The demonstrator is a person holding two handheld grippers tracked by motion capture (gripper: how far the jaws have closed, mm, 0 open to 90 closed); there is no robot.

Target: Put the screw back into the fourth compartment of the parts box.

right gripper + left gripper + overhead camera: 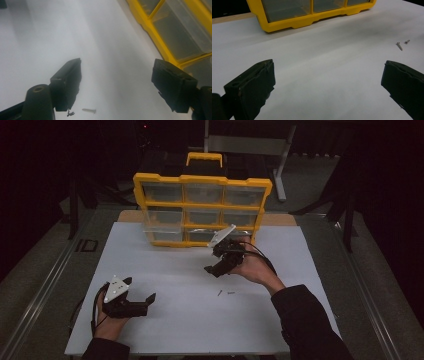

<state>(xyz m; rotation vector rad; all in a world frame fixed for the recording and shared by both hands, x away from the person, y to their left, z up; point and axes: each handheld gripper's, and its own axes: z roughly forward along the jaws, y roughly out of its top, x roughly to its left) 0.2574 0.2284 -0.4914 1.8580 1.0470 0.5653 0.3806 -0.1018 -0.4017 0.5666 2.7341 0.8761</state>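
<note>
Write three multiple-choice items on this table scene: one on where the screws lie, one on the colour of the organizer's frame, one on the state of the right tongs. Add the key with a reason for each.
1. Where do the two screws lie?
A. inside the organizer
B. on the white sheet, between the two hands
C. between the left tongs' jaws

2. What colour is the frame of the organizer case?
A. red
B. blue
C. yellow

3. What state are the right tongs in?
A. open, nothing between the jaws
B. shut on a screw
C. shut on the case handle

Key: B, both screws rest on the bare sheet in the high view; C, yellow frame around clear compartments; A, the right gripper view shows the jaws wide apart, with only sheet between them.
</note>
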